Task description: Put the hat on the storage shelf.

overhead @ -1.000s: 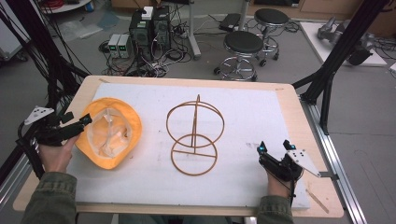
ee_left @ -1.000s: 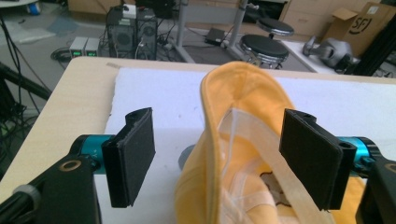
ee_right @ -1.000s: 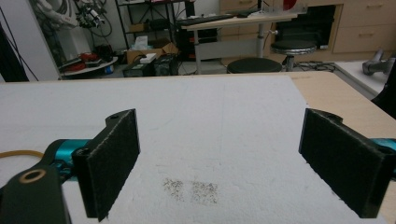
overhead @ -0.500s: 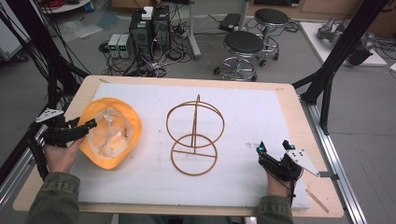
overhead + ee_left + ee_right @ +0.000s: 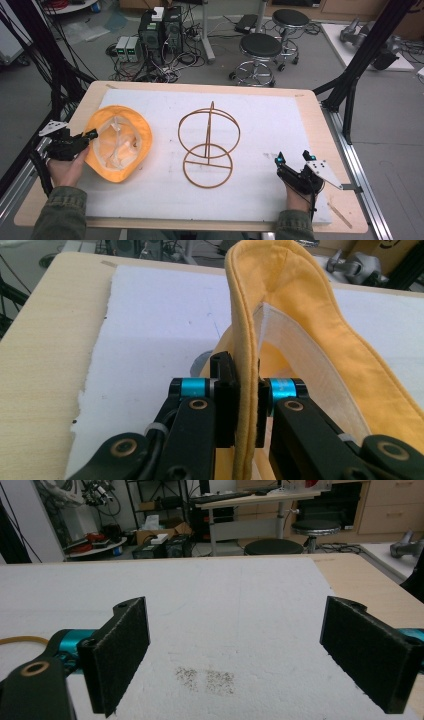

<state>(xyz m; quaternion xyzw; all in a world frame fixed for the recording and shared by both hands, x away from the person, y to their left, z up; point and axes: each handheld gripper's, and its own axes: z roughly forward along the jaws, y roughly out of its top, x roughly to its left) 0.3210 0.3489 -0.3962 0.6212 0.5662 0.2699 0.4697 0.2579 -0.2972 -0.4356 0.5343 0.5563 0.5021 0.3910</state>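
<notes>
Wooden table (image 5: 320, 120) is carrying a white foam sheet (image 5: 270, 125) over most of its top. Yellow hat (image 5: 117, 142) is lying on the sheet at the left gripper (image 5: 92, 134). Wire stand (image 5: 207, 145) is sitting mid-sheet, between it and the right gripper (image 5: 292, 159).

place: lab | signs: black frame struts (image 5: 367, 47) round the table (image 5: 320, 120); computer towers (image 5: 161, 30) in tangled floor cables (image 5: 150, 70); stools (image 5: 260, 50); desks, drawers (image 5: 390, 510) well beyond the fingers

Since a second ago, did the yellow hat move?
Yes. The yellow hat slid slightly away from the wire stand, toward the table's left edge, pinched by the left tongs.
</notes>
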